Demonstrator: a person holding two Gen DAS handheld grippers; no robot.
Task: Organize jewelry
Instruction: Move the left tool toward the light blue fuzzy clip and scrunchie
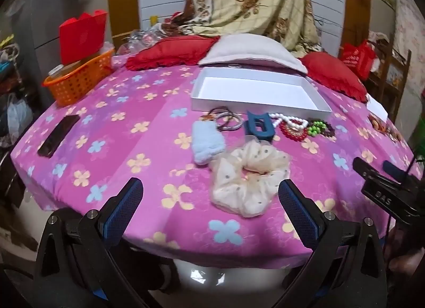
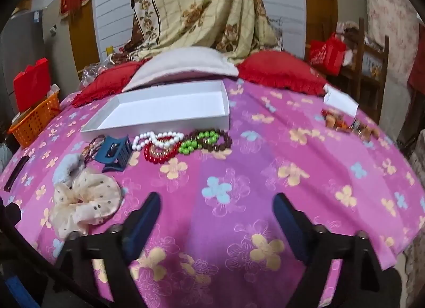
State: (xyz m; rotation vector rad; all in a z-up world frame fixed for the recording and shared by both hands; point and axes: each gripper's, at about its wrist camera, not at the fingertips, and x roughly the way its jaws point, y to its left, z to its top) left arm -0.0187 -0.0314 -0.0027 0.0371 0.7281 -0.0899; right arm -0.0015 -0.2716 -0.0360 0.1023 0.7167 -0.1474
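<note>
We see a pink flowered bedspread with a white tray lying on it, long axis left to right, nothing inside. Three pillows line the head: two red, one pale. An orange basket at the left edge holds a red box. In front of the tray runs a row: cream scrunchie, blue scrunchie, blue claw clip pointing toward the tray, hair ties, then four bead bracelets, white, red, green, brown. Our left gripper hovers spread near the cream scrunchie; our right gripper hangs spread over bare cloth, holding nothing.
</note>
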